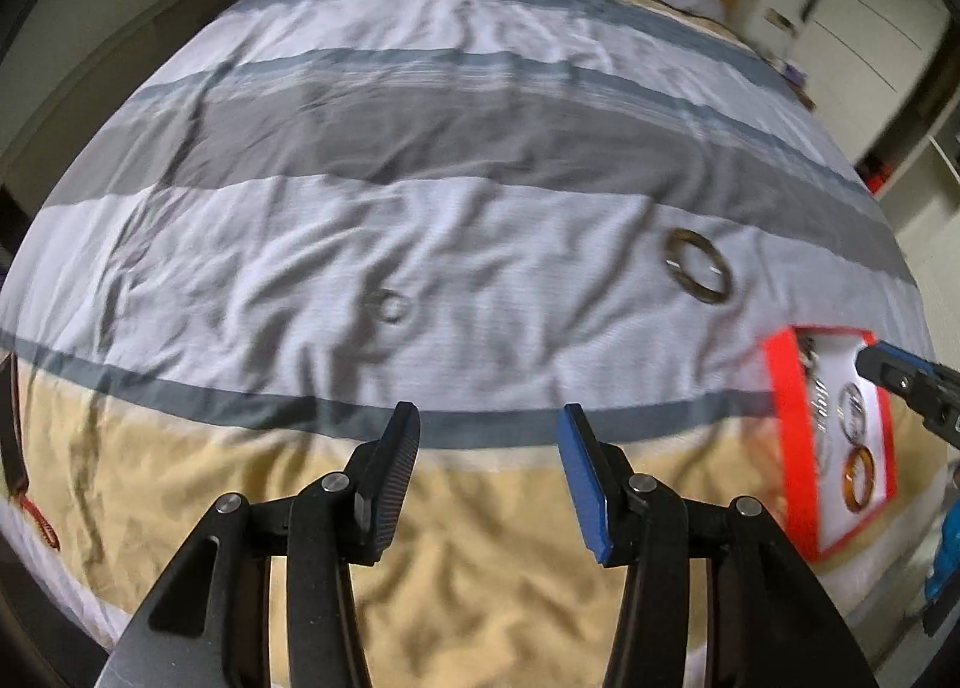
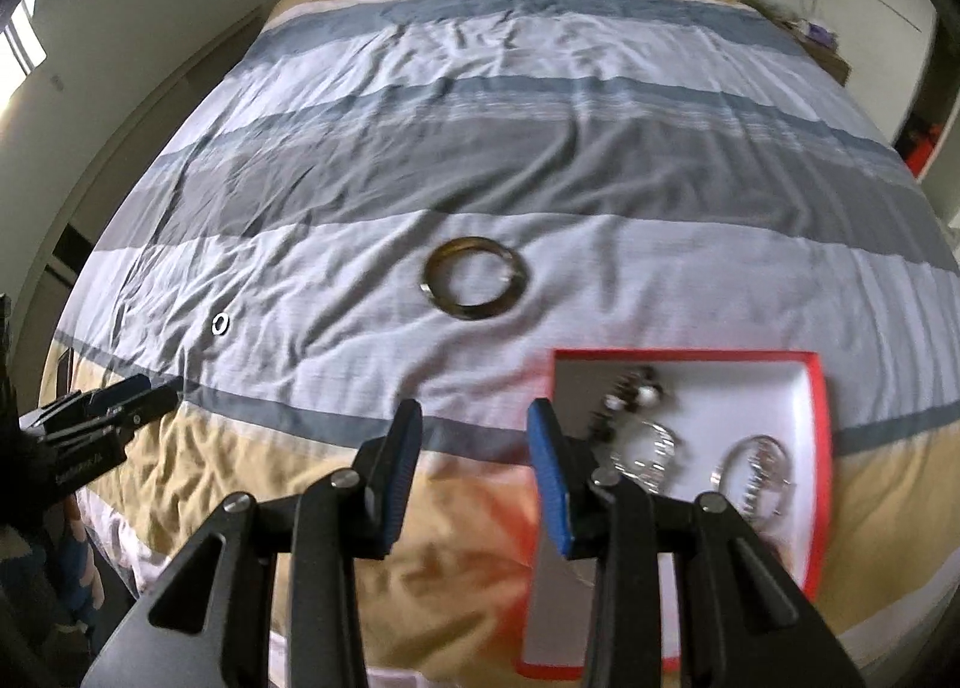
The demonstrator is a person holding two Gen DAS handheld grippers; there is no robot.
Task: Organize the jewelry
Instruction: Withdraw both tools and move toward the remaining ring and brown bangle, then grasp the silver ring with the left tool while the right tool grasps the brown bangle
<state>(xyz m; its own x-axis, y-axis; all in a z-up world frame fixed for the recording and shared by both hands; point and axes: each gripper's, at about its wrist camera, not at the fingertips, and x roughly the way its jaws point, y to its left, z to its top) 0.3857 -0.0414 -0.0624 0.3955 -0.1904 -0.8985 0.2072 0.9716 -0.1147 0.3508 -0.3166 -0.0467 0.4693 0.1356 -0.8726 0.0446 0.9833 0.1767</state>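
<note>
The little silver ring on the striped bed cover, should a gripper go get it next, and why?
Probably yes: the left gripper could drop toward the small silver ring. Its jaws stand open with nothing between them, and the ring lies loose on the striped bed cover, outside the red-rimmed white jewelry box. The big brown bangle also waits.
</note>
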